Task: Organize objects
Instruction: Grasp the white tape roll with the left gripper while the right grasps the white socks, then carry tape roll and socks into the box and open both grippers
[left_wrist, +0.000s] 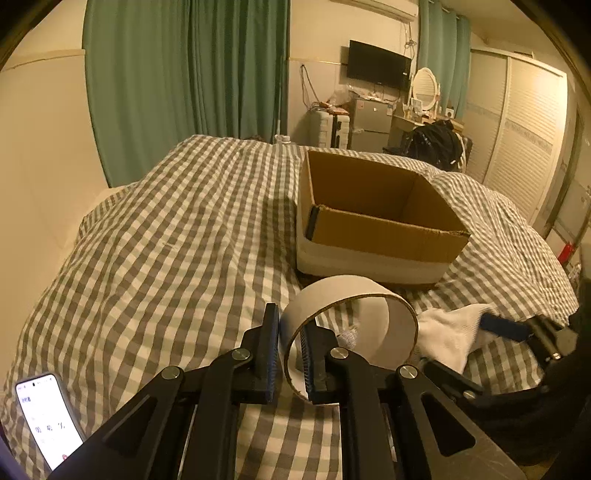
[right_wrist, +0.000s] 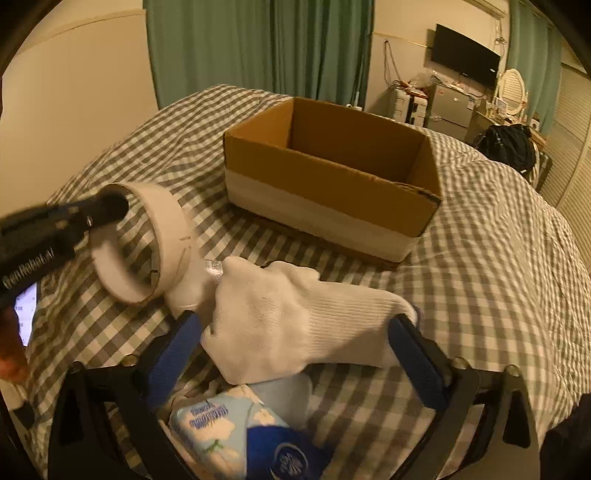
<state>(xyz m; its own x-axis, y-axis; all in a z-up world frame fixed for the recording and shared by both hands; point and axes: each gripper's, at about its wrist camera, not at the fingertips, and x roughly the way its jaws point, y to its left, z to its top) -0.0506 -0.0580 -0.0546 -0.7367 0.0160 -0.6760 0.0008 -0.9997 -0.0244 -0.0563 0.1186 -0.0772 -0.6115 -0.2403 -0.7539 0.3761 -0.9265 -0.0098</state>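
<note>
My left gripper is shut on the wall of a white cardboard ring, held a little above the checked bed cover. The right wrist view shows that ring at the left. My right gripper stands wide open around a crumpled white glove. The glove lies between the blue pads, and the left pad stands clear of it. The glove also shows at the right of the left wrist view. An open cardboard box sits on the bed beyond both grippers.
A light blue tissue pack and a dark blue item lie under my right gripper. A white bottle pokes out beside the glove. A lit phone lies at the left. Curtains and furniture stand behind the bed.
</note>
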